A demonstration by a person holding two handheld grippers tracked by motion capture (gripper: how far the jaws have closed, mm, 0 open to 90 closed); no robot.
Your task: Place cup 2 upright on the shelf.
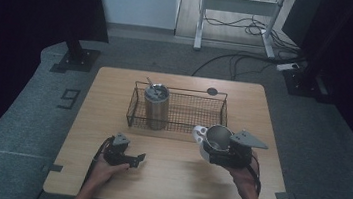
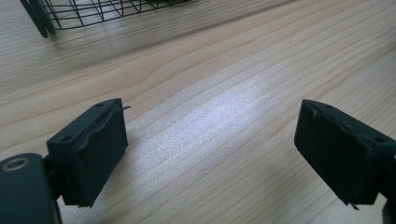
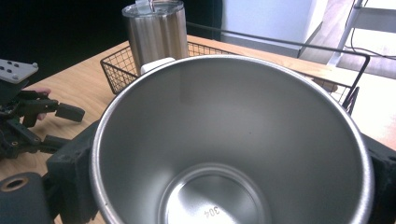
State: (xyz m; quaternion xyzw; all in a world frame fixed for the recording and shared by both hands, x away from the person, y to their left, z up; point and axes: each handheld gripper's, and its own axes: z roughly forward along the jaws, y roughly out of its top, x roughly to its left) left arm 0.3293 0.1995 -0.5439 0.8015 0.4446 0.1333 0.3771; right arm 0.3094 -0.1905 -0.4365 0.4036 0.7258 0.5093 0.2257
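Note:
A steel mug (image 1: 216, 138) with a white outside and handle hangs just above the table, in front of the right half of the wire basket (image 1: 181, 128). My right gripper (image 1: 221, 152) is shut on it; in the right gripper view the mug's shiny inside (image 3: 233, 140) sits between the two black jaws, mouth toward the camera. A lidded steel tumbler (image 1: 156, 107) stands upright in the basket's left end. My left gripper (image 1: 138, 159) rests low at the front left of the table, open, with only bare wood (image 2: 210, 126) between its pads (image 2: 95, 149).
The wooden table (image 1: 170, 179) has free room across its front and middle. A small black disc (image 1: 212, 91) lies behind the basket. The basket's corner (image 2: 42, 18) stands ahead of the left gripper. Dark stands and cables are on the floor beyond.

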